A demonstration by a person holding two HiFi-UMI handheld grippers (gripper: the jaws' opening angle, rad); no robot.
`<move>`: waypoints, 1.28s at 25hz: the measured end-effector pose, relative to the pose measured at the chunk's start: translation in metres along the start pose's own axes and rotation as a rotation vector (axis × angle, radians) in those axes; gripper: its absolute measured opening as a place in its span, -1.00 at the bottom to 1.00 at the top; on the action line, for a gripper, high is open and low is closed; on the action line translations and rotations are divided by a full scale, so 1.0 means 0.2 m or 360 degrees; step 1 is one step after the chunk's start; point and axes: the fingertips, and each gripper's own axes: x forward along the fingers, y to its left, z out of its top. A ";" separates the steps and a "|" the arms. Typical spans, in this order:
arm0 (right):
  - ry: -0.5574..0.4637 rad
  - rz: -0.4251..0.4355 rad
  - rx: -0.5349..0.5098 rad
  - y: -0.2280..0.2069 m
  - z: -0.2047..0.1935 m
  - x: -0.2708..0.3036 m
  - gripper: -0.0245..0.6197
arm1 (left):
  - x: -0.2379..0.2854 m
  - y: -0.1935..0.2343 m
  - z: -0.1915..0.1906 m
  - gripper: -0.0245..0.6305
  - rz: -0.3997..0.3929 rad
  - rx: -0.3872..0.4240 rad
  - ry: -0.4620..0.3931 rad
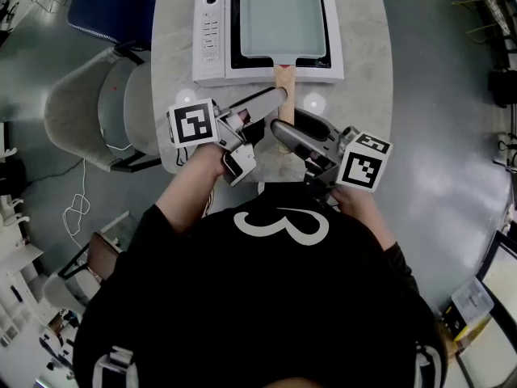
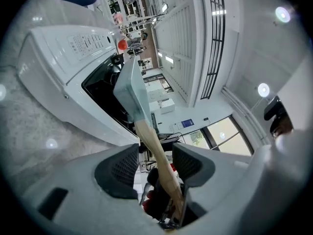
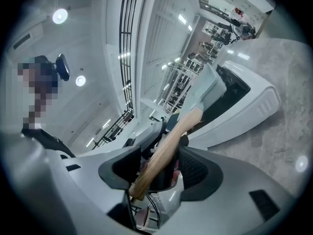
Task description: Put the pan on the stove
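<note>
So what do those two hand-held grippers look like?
Both the left gripper and right gripper are grey, with two jaws lined by dark ribbed pads. Each carries a white cube printed with black square markers. The person wears a black top.

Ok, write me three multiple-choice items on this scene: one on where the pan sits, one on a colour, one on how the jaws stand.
1. Where is the pan?
A. on the floor
B. on the stove
C. on the bare table beside it

2. What colour is the stove's casing?
A. red
B. green
C. white

3. How do the jaws of the left hand-held gripper and the right hand-held gripper stand?
A. apart, with the pan's wooden handle between them
B. shut, with nothing between them
C. clamped on the stove's edge

Answers: 1 B, the head view shows the pan on the stove's black top; 2 C, the casing is white in every view; 3 A, each gripper view shows the handle between parted pads.
</note>
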 end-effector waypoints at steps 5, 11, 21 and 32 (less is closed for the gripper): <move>-0.0069 -0.0065 -0.0053 0.00 0.03 -0.08 -0.28 | -0.09 -0.04 0.00 -0.28 0.0030 0.0072 -0.0048; -0.0191 -0.0154 -0.0132 0.03 0.08 -0.21 -0.28 | -0.20 -0.11 -0.04 -0.30 0.0090 0.0233 -0.0081; -0.0254 -0.0154 -0.0454 0.36 0.05 -0.31 -0.36 | -0.37 -0.39 -0.22 -0.41 0.0106 0.0766 0.0021; -0.0205 0.0059 -0.0580 0.81 -0.09 -0.37 -0.69 | -0.54 -0.78 -0.42 -0.74 -0.0069 0.1020 0.0053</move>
